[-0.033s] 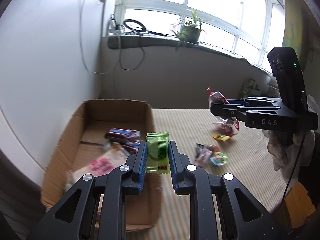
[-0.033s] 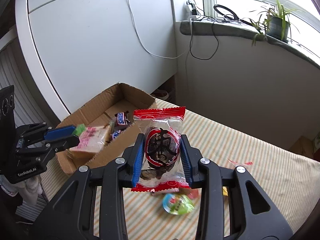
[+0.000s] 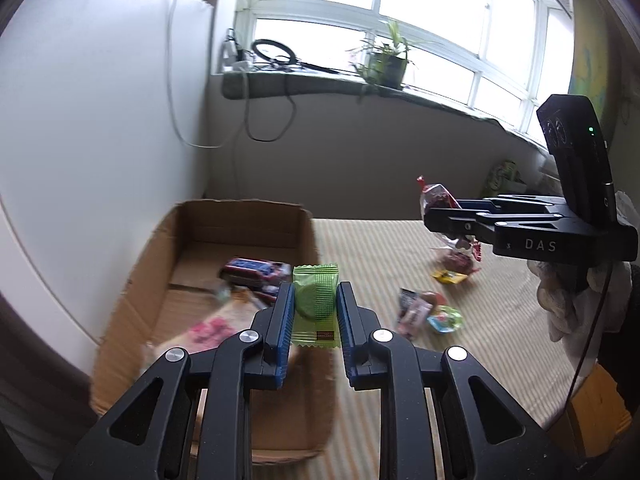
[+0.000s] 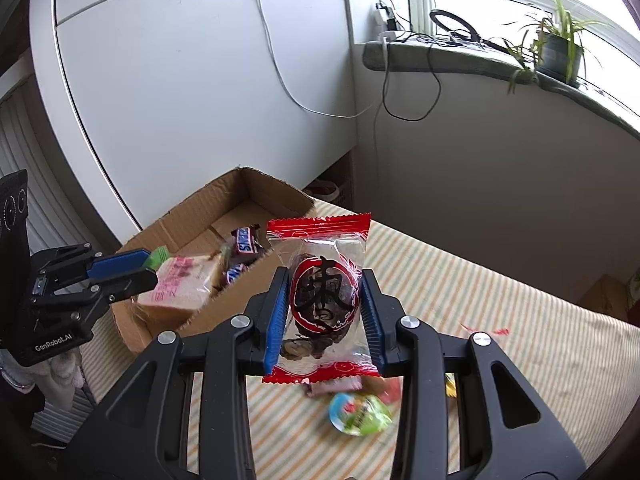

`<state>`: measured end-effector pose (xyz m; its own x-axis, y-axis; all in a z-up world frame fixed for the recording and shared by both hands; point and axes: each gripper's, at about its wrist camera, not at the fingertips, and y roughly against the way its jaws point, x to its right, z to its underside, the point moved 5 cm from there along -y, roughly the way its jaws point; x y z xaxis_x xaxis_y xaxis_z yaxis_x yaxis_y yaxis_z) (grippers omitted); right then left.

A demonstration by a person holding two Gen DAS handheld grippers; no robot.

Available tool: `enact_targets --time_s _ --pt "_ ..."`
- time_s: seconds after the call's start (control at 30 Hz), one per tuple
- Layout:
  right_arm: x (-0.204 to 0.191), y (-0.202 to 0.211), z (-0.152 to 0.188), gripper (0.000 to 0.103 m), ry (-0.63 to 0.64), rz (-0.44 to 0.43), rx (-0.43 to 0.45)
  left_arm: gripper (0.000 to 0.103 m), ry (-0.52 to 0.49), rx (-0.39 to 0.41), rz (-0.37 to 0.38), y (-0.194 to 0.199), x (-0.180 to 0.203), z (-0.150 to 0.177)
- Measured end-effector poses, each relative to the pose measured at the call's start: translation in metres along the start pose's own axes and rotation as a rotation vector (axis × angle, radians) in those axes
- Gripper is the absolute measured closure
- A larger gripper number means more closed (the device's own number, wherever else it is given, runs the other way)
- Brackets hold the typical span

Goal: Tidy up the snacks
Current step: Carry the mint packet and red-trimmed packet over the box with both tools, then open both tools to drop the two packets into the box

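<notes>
At lower centre of the left wrist view, the left gripper (image 3: 316, 312) is closed on a green snack packet (image 3: 316, 304): a flat, crimp-edged wrapper with a round cake visible through it and a small dark label near its bottom edge. The packet is held upright above the near right wall of the cardboard box (image 3: 160, 248). Inside the box lie a pink-printed bread pack (image 4: 182, 284) and Snickers bars (image 4: 246, 240).

At centre of the right wrist view, the right gripper (image 4: 324, 312) is closed on a red-trimmed clear packet (image 4: 320, 300) with a black character inside a red ring and dark contents. It hangs over the striped cloth (image 4: 500, 312), above loose sweets (image 4: 358, 414).
</notes>
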<state>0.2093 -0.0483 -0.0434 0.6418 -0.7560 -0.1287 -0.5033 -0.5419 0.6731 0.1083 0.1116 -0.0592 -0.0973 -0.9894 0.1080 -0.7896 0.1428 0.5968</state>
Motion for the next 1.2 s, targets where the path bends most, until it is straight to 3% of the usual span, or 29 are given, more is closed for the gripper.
enact_targets --time_s 0.27,0.53,0.93,1.07,1.2 --pt "-0.03 -0.041 -0.029 0.067 0.038 -0.039 -0.025 0.083 0.065 0.004 -0.09 -0.007 -0.048 -0.005" --pt "-0.051 -0.085 -0.044 0.067 0.068 -0.058 -0.07 0.083 0.072 -0.008 -0.144 -0.02 -0.066 -0.007" --pt "-0.063 -0.123 -0.043 0.067 0.075 -0.078 -0.125 0.083 0.09 -0.035 -0.163 -0.034 -0.077 -0.006" --pt "-0.066 -0.124 -0.043 0.057 0.079 -0.075 -0.118 0.082 0.096 -0.041 -0.169 -0.034 -0.08 -0.007" --pt "-0.067 -0.122 -0.044 0.056 0.084 -0.069 -0.11 0.082 0.108 -0.04 -0.175 -0.034 -0.082 -0.007"
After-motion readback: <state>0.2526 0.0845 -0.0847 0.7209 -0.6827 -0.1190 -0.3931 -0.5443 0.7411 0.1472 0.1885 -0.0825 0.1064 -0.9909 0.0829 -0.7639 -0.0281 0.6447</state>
